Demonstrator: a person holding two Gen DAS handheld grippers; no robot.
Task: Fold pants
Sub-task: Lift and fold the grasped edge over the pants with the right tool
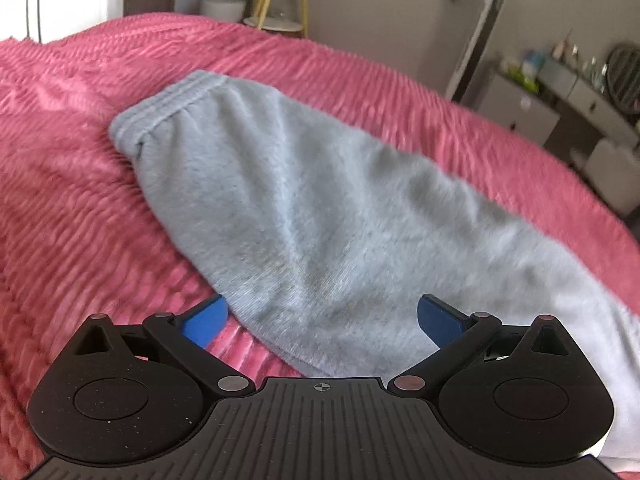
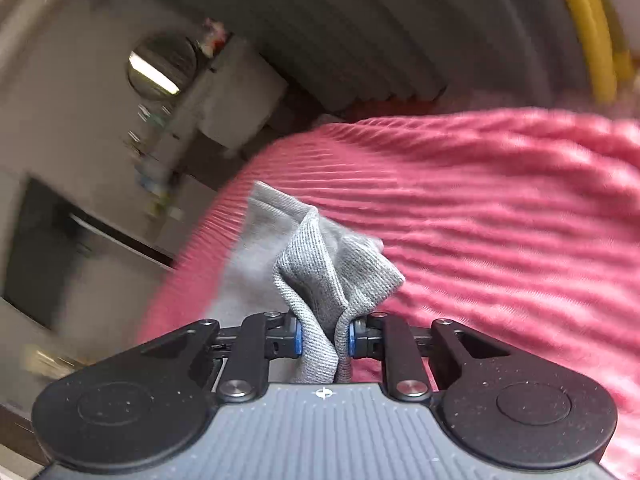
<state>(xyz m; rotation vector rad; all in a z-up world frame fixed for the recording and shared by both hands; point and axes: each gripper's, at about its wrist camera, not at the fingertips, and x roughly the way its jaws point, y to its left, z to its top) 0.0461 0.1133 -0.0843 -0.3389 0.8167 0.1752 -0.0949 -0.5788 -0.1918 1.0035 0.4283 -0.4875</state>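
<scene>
Grey pants (image 1: 304,216) lie on the pink blanket (image 1: 72,208), seemingly folded lengthwise once. The right gripper (image 2: 325,336) pinches a bunched end; the left gripper (image 1: 322,320) gapes, empty. Cross folds remain.

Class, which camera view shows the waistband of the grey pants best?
The left wrist view: the waistband lies in plain sight at the far end of the pants on the pink blanket. The right wrist view shows only bunched fabric, no waistband.
</scene>
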